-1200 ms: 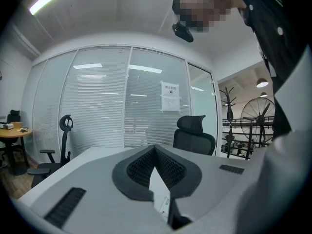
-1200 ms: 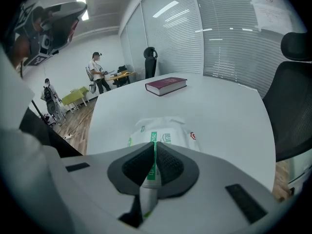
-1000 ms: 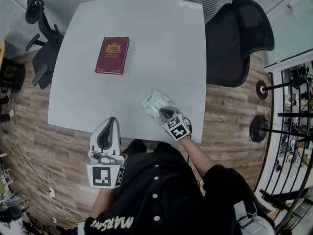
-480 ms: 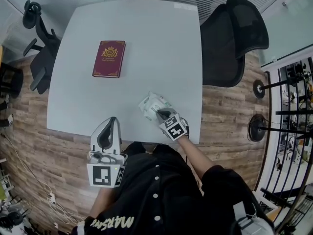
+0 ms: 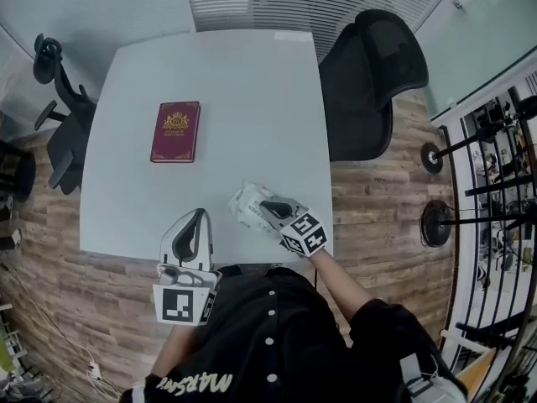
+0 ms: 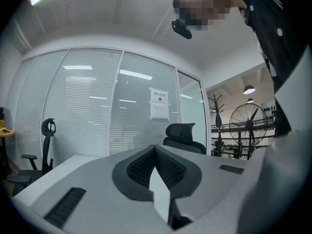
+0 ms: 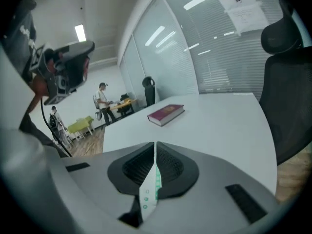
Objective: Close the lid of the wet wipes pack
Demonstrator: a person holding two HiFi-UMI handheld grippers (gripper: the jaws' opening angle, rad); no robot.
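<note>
The wet wipes pack (image 5: 245,205), white with green print, lies near the front right edge of the white table (image 5: 243,91). My right gripper (image 5: 268,207) hangs over the pack's right side, tilted down, jaws shut with nothing seen between the pads. In the right gripper view the jaws (image 7: 155,146) meet, and a strip of the pack (image 7: 148,195) shows through the slit below them. Whether the lid is down is hidden by the gripper. My left gripper (image 5: 195,217) is held level at the table's front edge, left of the pack, shut and empty (image 6: 154,148).
A dark red book (image 5: 174,131) lies on the table's left half, also in the right gripper view (image 7: 166,114). A black office chair (image 5: 367,82) stands at the table's right side and another (image 5: 55,99) at the left. People stand in the far room.
My right gripper has risen above the wet wipes pack and tipped further down, still shut. The left gripper has edged forward over the table's front edge.
</note>
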